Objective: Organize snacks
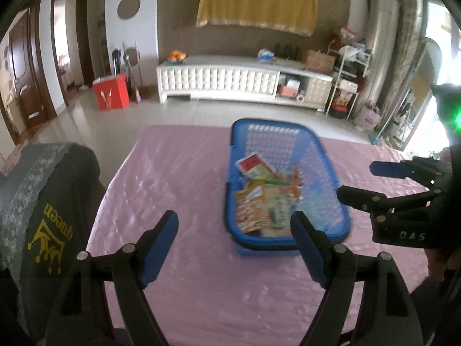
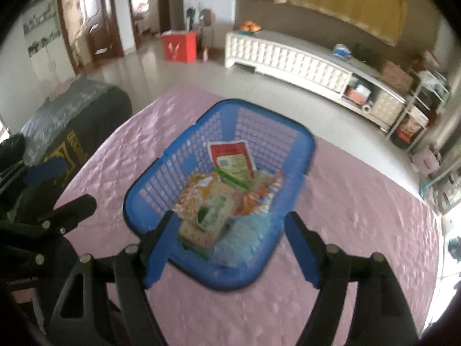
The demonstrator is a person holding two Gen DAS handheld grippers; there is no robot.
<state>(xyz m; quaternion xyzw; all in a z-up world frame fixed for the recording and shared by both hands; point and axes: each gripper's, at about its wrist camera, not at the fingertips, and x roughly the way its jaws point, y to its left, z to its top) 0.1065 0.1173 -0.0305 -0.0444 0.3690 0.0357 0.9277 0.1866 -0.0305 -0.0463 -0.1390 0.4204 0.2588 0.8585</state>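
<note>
1. The snack packets (image 2: 219,199) are lying in a loose heap inside the blue basket (image 2: 149,173), mostly toward its near end, overlapping one another.
2. A red and green packet (image 2: 232,158) is leaning at the far side of the heap; an orange packet (image 1: 250,207) is lying on the left side of it in the left wrist view; a pale packet with green print (image 2: 211,216) is resting on top nearest the right wrist camera.
3. The basket is sitting on the pink cloth (image 1: 173,173) covering the table, right of the table's middle in the left wrist view.
4. The right gripper (image 2: 230,245) is hanging above the basket's near end with its jaws spread wide and nothing between the blue pads; in its own view the basket rim is showing between the fingers.
5. The left gripper (image 1: 234,245) is hanging over the cloth just left of the basket, jaws also standing wide and gripping nothing, its right finger (image 1: 305,242) overlapping the basket's near corner in the picture.
6. Each gripper is showing at the edge of the other's view.
7. A dark chair cover with a gold crown print (image 1: 54,230) is standing at the table's left edge.
8. Beyond the table, a white cabinet (image 1: 219,77) is running along the far wall under a yellow cloth (image 1: 256,5), with a red box (image 1: 111,92) on the floor to its left.
</note>
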